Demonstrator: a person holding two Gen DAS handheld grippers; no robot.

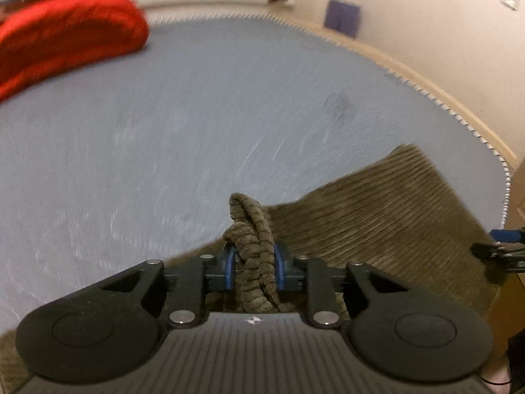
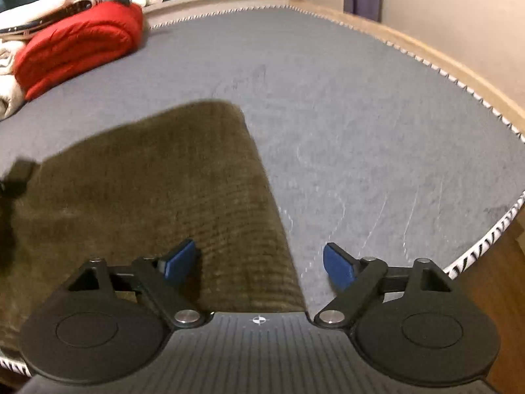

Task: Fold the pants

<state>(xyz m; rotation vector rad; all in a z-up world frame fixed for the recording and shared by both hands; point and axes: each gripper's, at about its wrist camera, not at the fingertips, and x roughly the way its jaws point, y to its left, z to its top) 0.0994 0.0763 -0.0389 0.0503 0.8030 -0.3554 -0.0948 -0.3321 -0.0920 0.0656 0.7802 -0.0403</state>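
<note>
On grey mattress, pants near red bedding.

The room is dim and warm, the light soft and yellowish with no glare anywhere. My left view is smeared: the red blanket at the bed's far left corner is a blur, and streaks run across the grey sheet. My left claw stays sharp close up. The right view is steadier, though the far end of the pants is soft and my right claw throws only faint shadow. Both views bend hard at the rim, curving the bed's edges.
</note>
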